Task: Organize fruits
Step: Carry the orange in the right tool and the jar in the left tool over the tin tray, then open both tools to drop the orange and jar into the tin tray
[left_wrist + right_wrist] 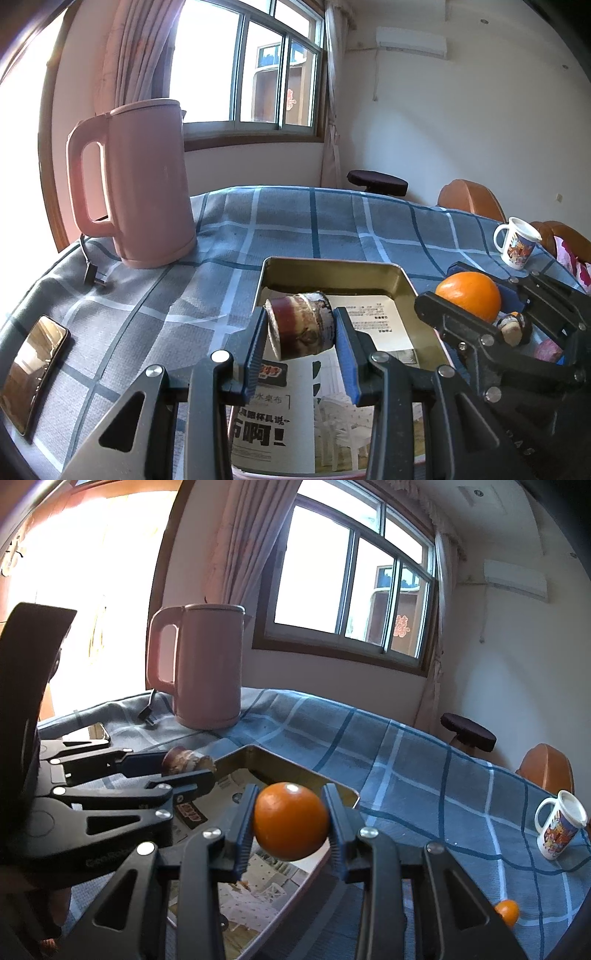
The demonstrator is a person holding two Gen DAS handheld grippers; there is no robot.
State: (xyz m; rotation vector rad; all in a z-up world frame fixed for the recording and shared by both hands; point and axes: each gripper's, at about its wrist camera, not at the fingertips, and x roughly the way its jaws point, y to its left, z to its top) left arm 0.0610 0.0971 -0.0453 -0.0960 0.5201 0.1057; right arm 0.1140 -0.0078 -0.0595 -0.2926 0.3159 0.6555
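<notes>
Partly hidden behind the right gripper (480, 295), a small brown fruit (514, 328), perhaps a chestnut, left gripper (301, 332) clamped on a dark sugarcane piece (301, 328), right grasping an orange (291, 821), both over the paper-lined metal tray (332, 267), second orange (506, 912) cut off.

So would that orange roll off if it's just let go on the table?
Probably. The orange is round and smooth, so it would likely roll on the flat cloth. Inside the tray, the raised rim should stop it. The right gripper pinches it only at two sides.

free: tablecloth (332, 221) beyond tray (332, 264) | obstacles: kettle (140, 184), mug (517, 243)
</notes>
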